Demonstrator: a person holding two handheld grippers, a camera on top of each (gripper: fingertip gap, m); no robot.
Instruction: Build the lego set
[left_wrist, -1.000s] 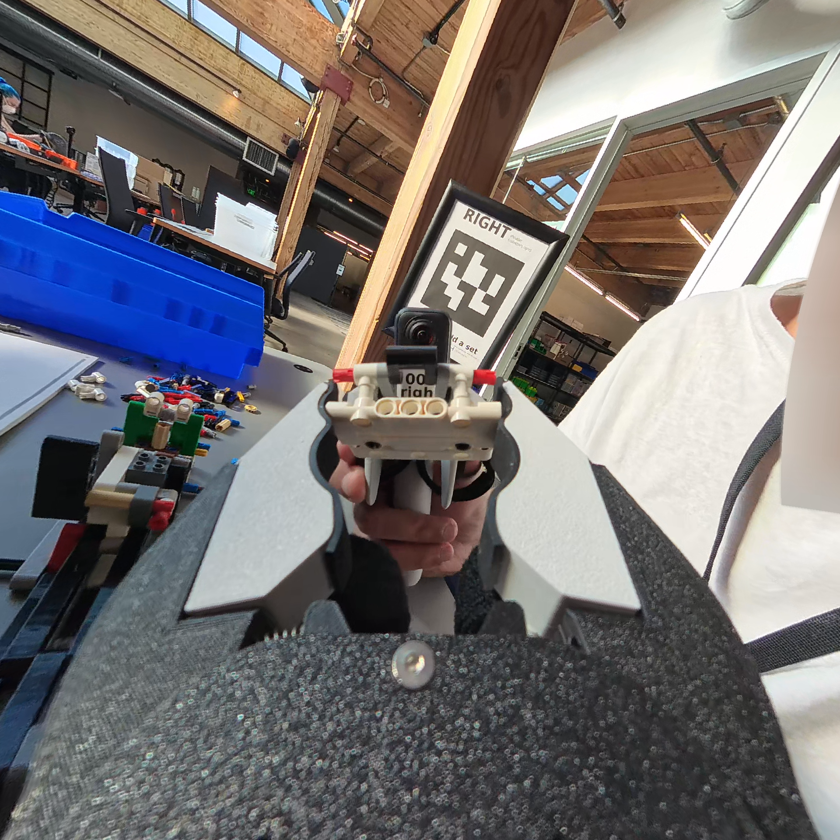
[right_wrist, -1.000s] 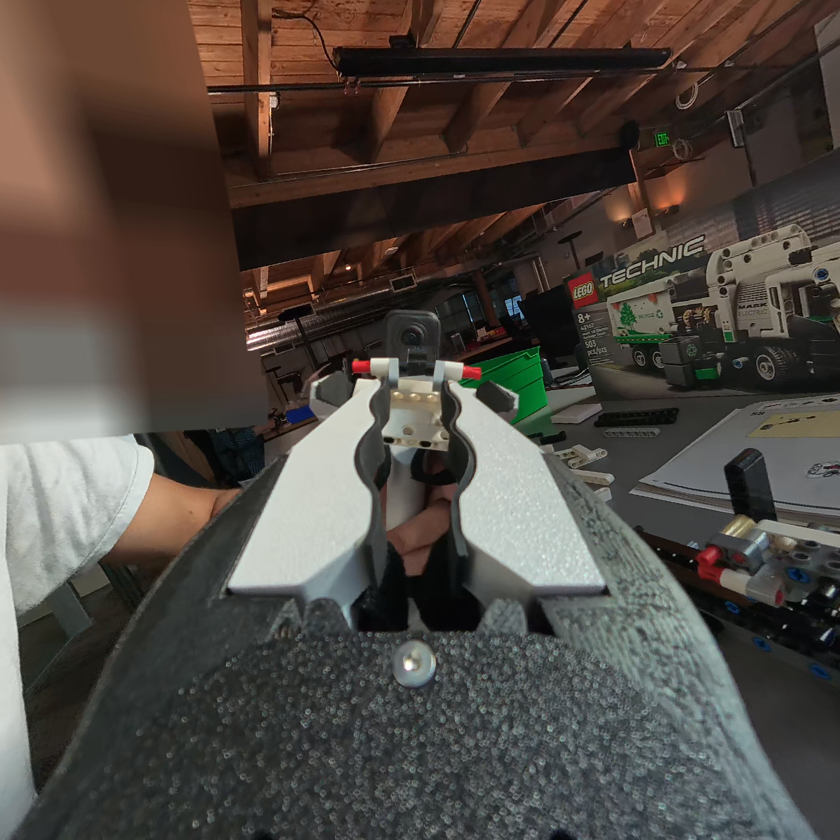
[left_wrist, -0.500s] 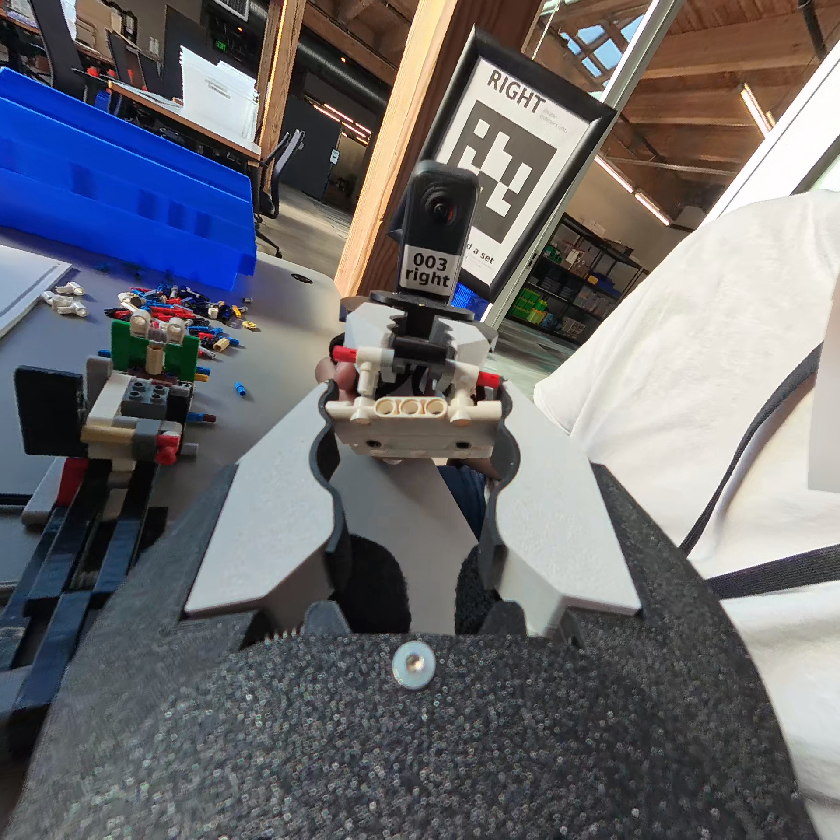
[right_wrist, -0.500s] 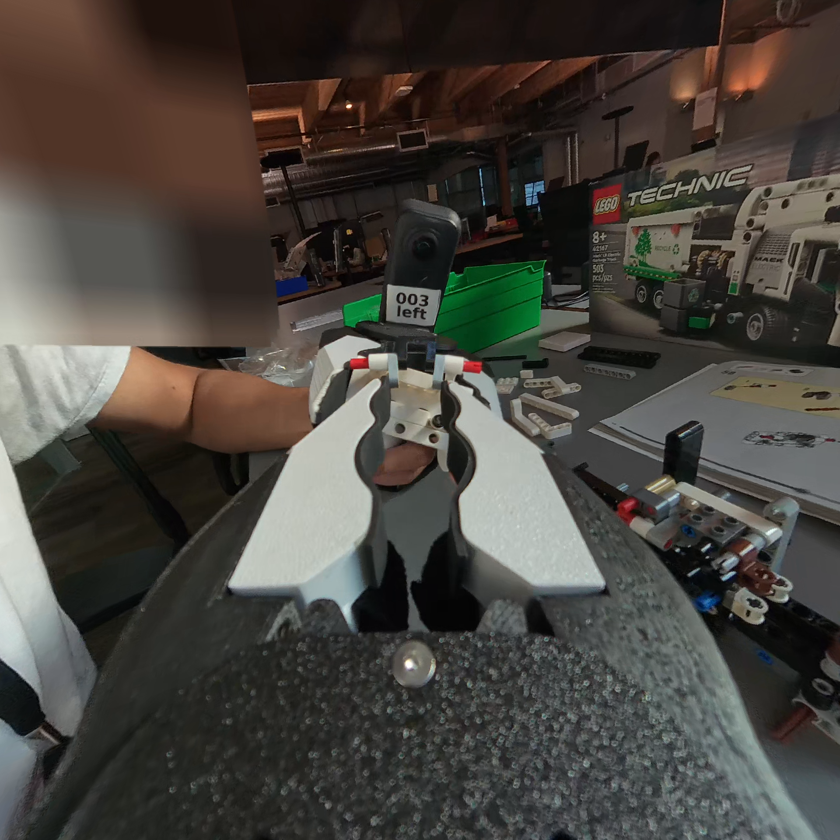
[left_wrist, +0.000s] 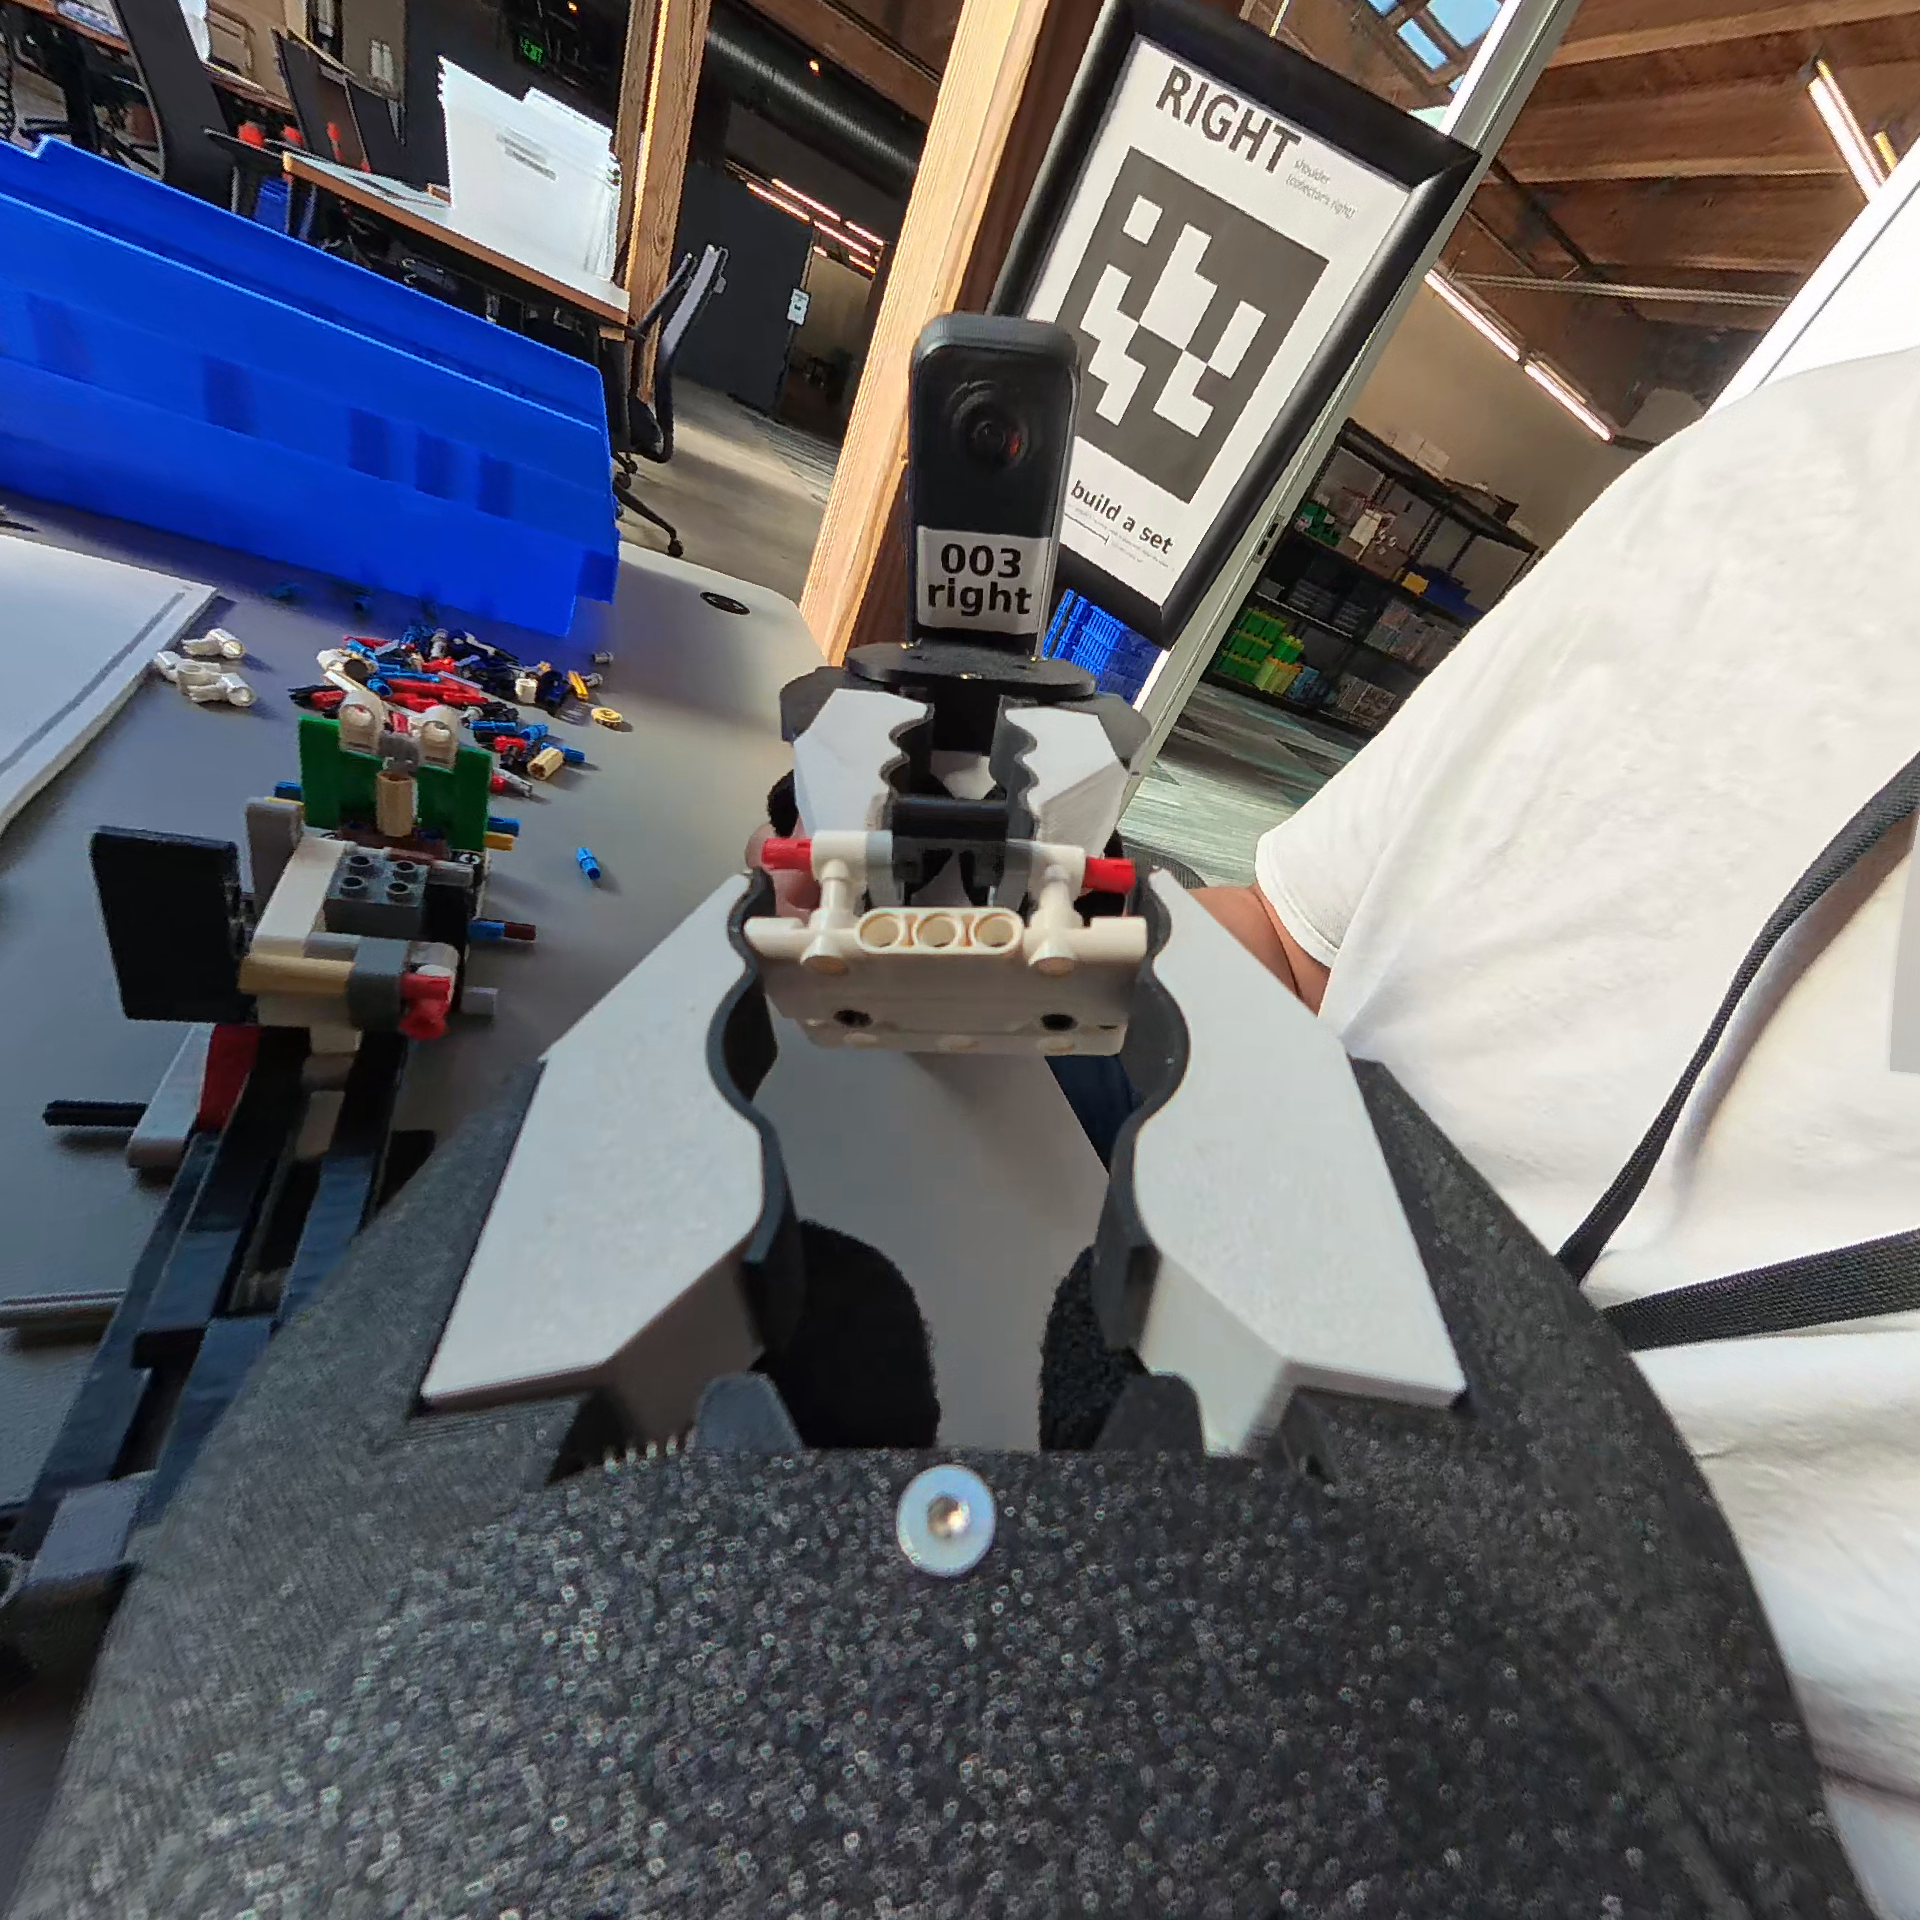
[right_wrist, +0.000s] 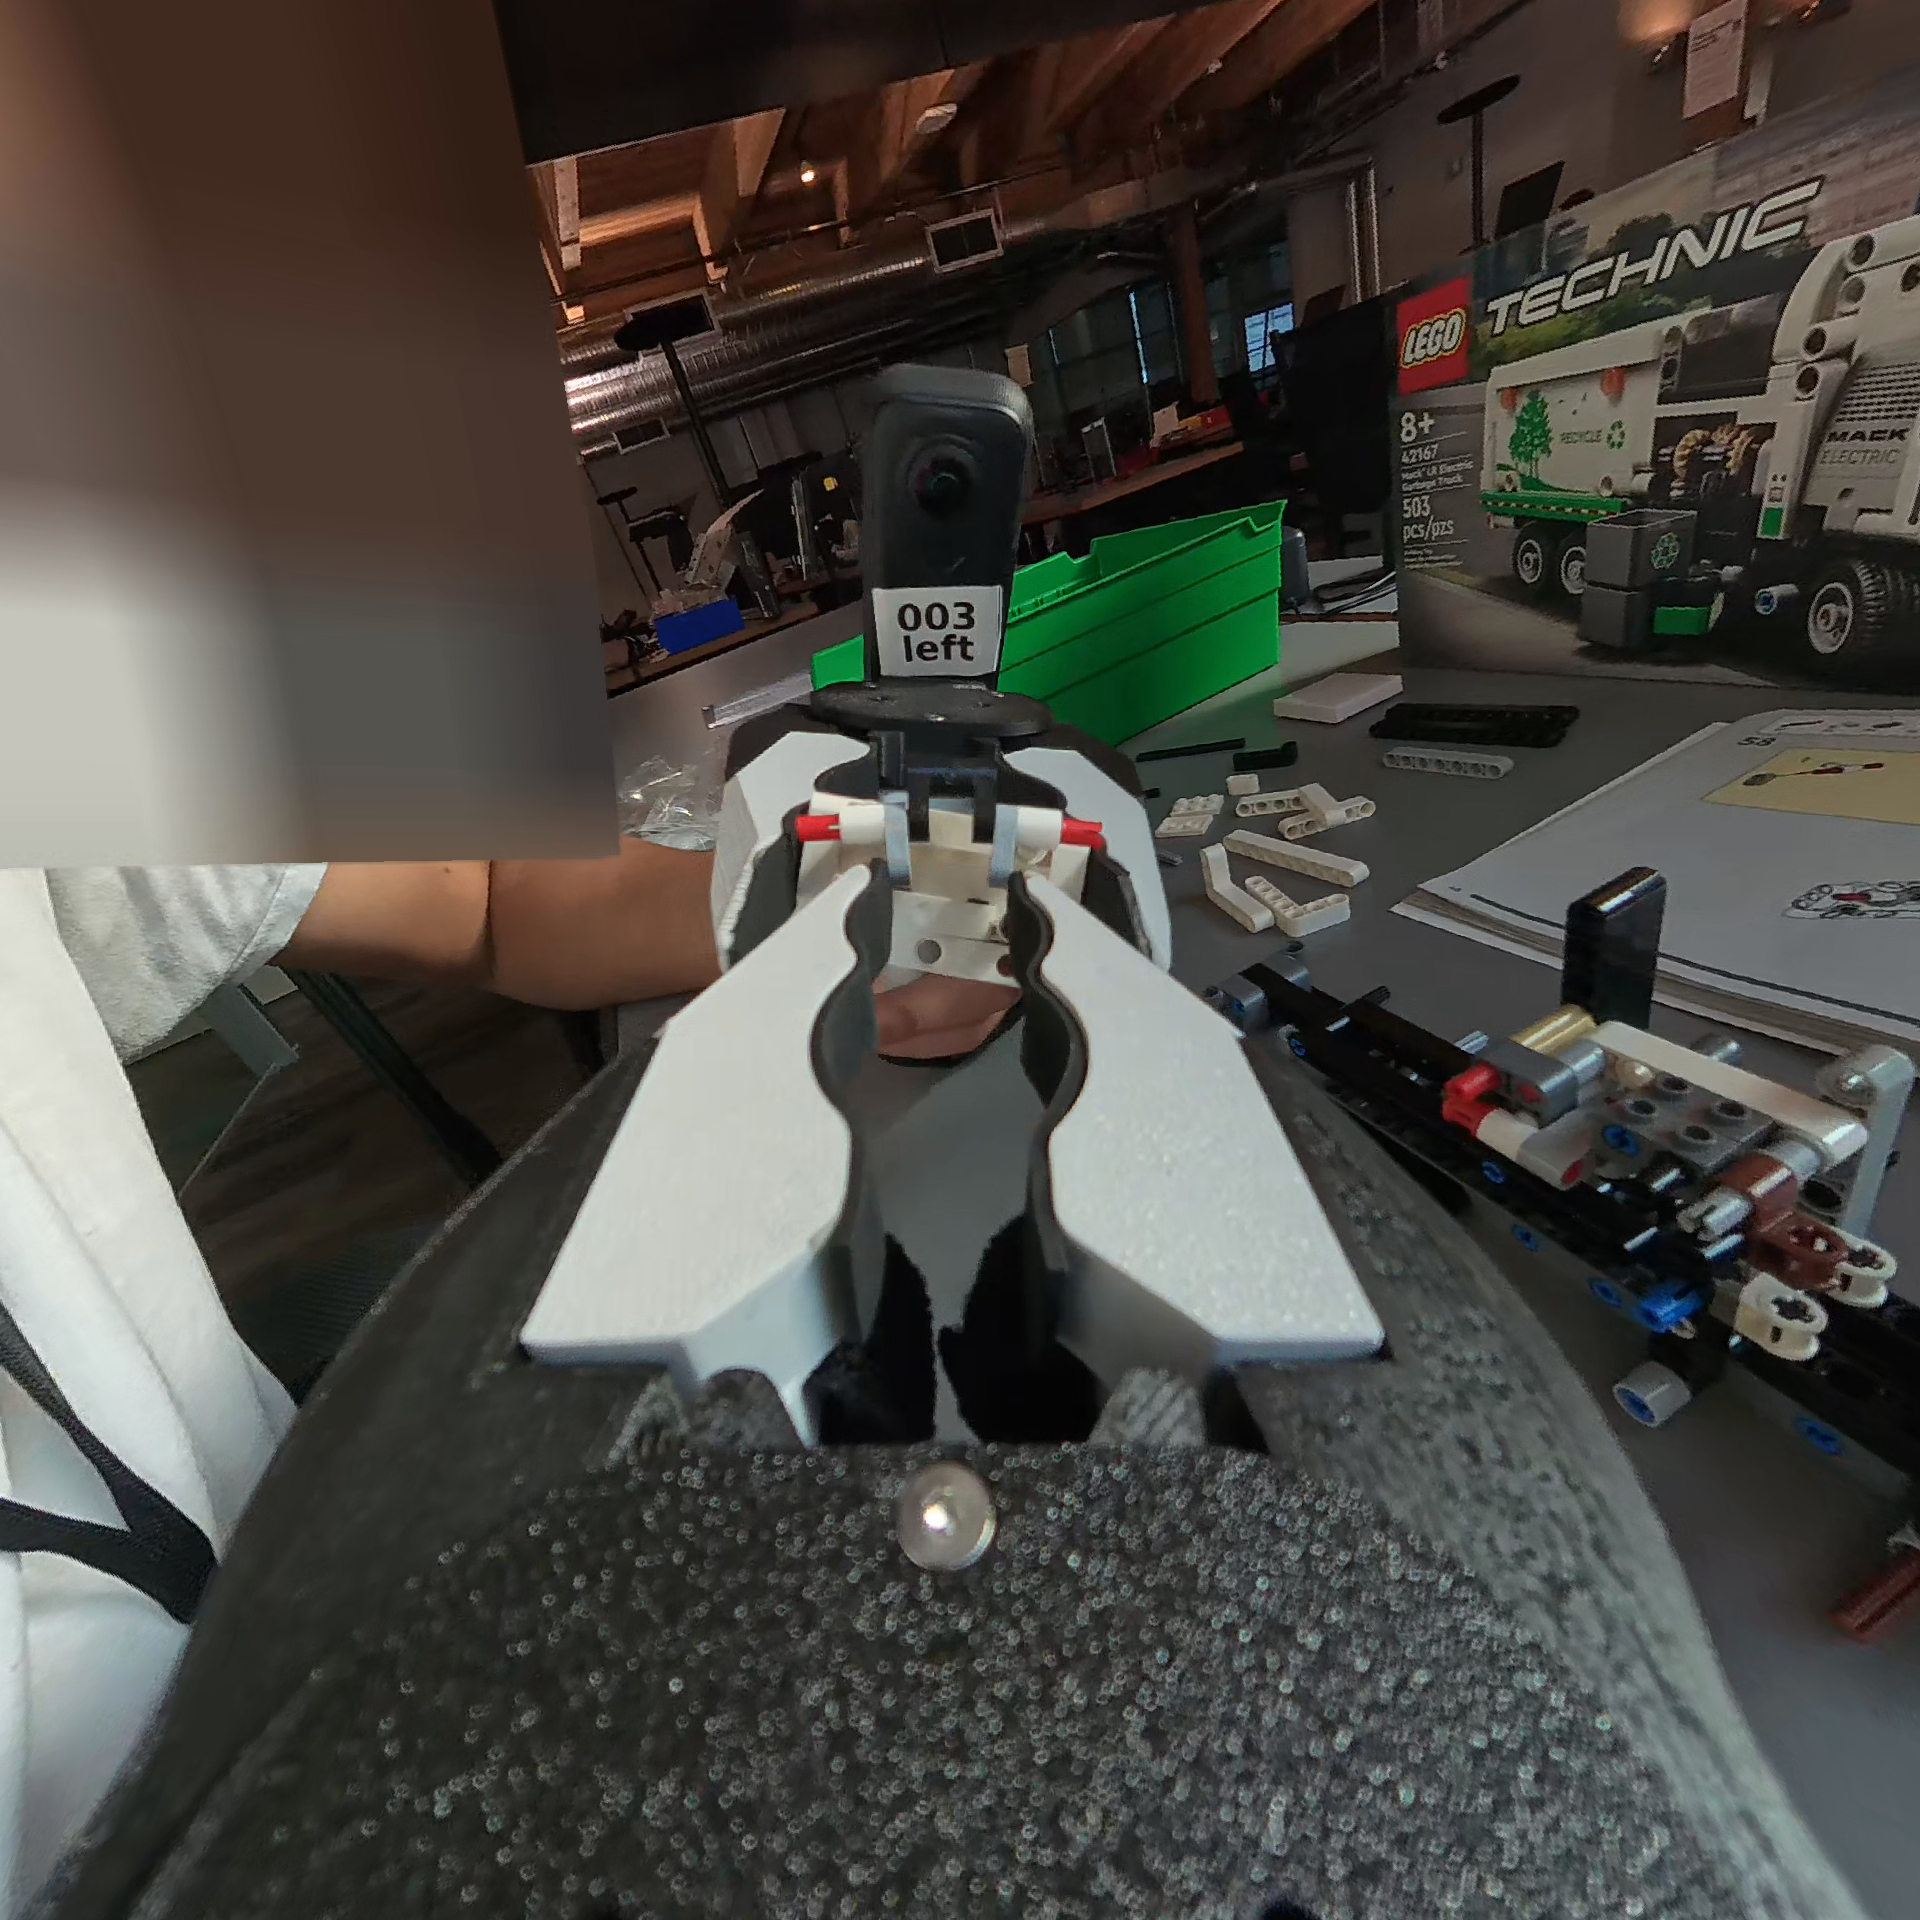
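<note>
My left gripper (left_wrist: 945, 971) fingers, spread wide, clamp one white brick assembly (left_wrist: 940, 966); my right gripper (right_wrist: 948, 914) fingers, narrow, grip it from twelve o'clock.

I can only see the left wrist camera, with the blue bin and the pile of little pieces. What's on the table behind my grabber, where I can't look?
Observer: Behind the left gripper stands a green bin. Your view shows only the blue one.
Operator: Ooh! Are there more pieces over there?
Observer: Yes. Loose white beams lie on the grey table, to the right of the green bin.
Operator: Is there a picture of what it's meant to look like?
Observer: A big box with a white truck pictured on it stands at the back of the table, past the beams.
</note>
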